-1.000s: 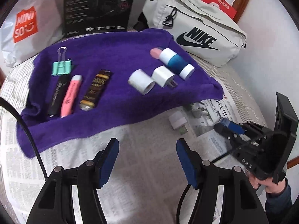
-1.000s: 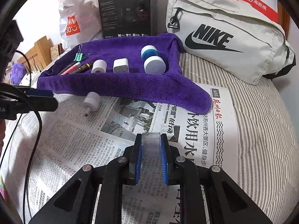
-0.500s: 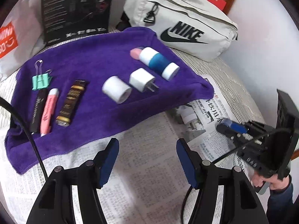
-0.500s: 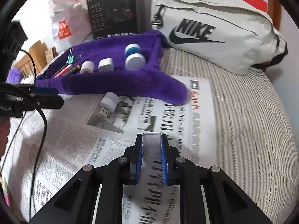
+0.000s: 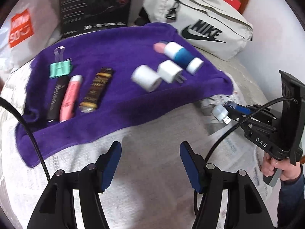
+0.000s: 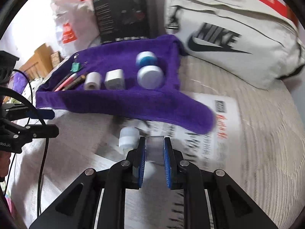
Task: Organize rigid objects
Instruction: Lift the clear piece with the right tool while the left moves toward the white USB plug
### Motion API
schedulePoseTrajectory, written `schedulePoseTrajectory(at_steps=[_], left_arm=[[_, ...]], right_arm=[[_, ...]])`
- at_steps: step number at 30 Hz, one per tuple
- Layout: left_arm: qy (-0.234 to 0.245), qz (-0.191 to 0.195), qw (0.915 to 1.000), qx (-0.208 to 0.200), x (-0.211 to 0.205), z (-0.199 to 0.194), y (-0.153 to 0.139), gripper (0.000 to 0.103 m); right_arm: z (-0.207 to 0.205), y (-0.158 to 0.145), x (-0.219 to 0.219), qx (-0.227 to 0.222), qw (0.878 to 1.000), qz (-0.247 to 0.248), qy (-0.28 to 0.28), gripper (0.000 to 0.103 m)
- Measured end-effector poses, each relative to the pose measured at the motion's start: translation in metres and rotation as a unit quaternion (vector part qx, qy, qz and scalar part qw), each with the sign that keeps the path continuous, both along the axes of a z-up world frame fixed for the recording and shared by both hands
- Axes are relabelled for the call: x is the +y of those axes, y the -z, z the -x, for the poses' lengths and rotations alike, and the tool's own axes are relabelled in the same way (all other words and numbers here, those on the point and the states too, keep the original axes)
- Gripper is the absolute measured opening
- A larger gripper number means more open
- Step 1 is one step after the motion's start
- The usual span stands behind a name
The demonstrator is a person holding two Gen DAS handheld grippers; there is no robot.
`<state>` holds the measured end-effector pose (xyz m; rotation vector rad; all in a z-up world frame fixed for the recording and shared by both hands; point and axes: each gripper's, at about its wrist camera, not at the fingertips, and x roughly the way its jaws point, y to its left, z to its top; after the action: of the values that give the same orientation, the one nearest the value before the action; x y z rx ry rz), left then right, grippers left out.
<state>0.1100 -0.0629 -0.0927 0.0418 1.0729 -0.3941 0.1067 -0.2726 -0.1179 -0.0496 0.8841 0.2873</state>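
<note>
Purple towel [image 5: 124, 57] as the mark: brings the right gripper [image 6: 153, 152], jaws together, from well off to just beside the white adapter [image 6: 128, 137] on newspaper [image 6: 200, 143] off the towel's near corner, holds the left gripper [image 5: 150, 160] apart and empty, probably sets up the next pick.

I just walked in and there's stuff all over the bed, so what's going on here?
A person with a gripper in each hand is sorting small things onto a purple towel. A binder clip, pens, a roll, a charger plug and a blue-and-white bottle already lie in a row there. The right gripper is shut on a small clear piece, right beside a white USB adapter on the newspaper. The left gripper is open, holding nothing.
</note>
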Motion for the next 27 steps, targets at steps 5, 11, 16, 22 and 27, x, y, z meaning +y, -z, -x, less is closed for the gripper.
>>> schedulePoseTrajectory(at_steps=[5, 11, 16, 22, 27], left_arm=[[-0.026, 0.009, 0.9996, 0.007, 0.025, 0.002, 0.002, 0.062], [-0.016, 0.014, 0.9997, 0.010, 0.032, 0.015, 0.005, 0.062], [-0.011, 0.032, 0.9994, 0.004, 0.032, 0.035, 0.000, 0.062], [-0.025, 0.026, 0.9994, -0.004, 0.032, 0.054, 0.003, 0.063], [-0.033, 0.016, 0.9993, -0.009, 0.037, 0.055, 0.001, 0.063]], right_arm=[[0.001, 0.000, 0.042, 0.013, 0.998, -0.035, -0.058, 0.018], [0.012, -0.001, 0.049, 0.015, 0.997, -0.040, -0.063, 0.018], [0.024, -0.003, 0.027, 0.016, 0.998, -0.036, -0.044, 0.018], [0.037, -0.002, 0.005, 0.016, 0.999, -0.043, -0.019, 0.018], [0.042, -0.004, -0.002, 0.015, 0.999, -0.039, -0.016, 0.018]])
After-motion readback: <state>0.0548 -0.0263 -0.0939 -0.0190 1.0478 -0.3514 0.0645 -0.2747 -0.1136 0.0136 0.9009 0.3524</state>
